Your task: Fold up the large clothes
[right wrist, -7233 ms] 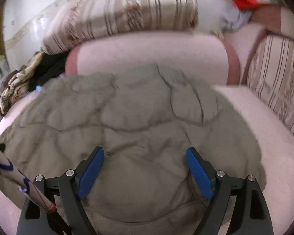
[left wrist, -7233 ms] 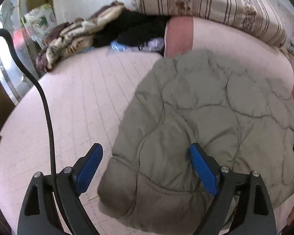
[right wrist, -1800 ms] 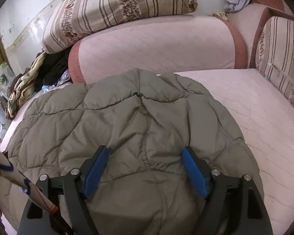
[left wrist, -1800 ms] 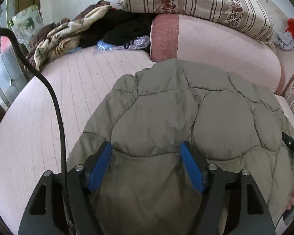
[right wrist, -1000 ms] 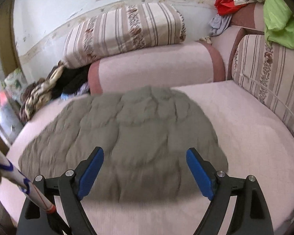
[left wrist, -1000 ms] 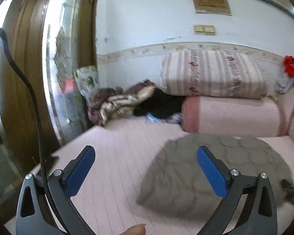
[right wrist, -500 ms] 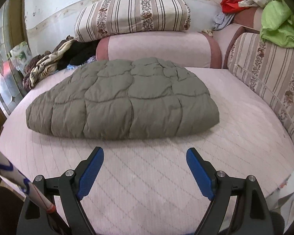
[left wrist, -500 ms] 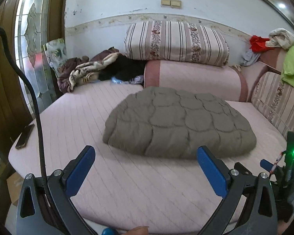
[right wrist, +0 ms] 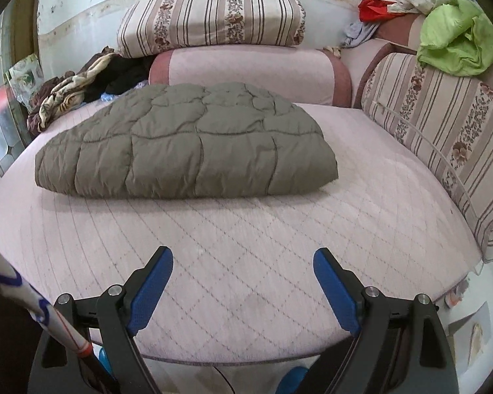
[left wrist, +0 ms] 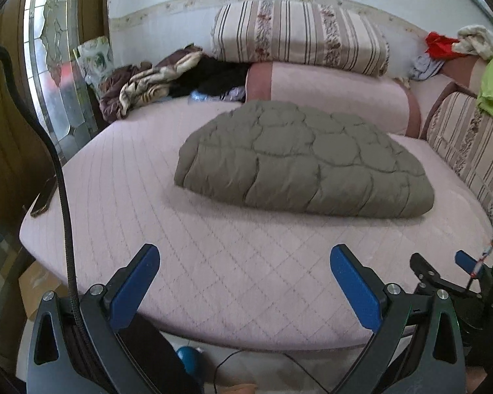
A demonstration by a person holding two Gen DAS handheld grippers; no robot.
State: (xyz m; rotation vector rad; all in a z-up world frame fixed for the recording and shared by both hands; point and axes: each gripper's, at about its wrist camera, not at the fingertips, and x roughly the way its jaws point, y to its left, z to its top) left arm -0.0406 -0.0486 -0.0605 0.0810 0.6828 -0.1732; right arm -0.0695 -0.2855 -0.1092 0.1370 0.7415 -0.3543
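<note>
The folded olive-green quilted padded jacket [right wrist: 187, 146] lies on the pink quilted mattress [right wrist: 246, 256], towards its far half, just in front of the pink bolster with darker red ends [right wrist: 249, 74]. Its long axis runs left to right across the bed; the thick, straight folded edge faces the near side, while the rounded, thinner edge curves away towards the bolster. From the left wrist view the bundle [left wrist: 304, 161] sits right of centre, its blunt left end pointing towards the door side.

Nothing here really serves as a container — the closest is the bed's far left corner, where a heap of brown, cream and black clothes [right wrist: 79, 87] is piled. A striped floral cushion [right wrist: 213, 16] rests on top of the bolster, and a lime-green cloth [right wrist: 457, 46] is draped over the striped backrest at right.

The left gripper [left wrist: 245, 259] has its blue pads spread wide with only mattress between them; the right gripper [right wrist: 243, 262] likewise stands apart and empty (both hang over the bed's near edge, well clear of the jacket).
</note>
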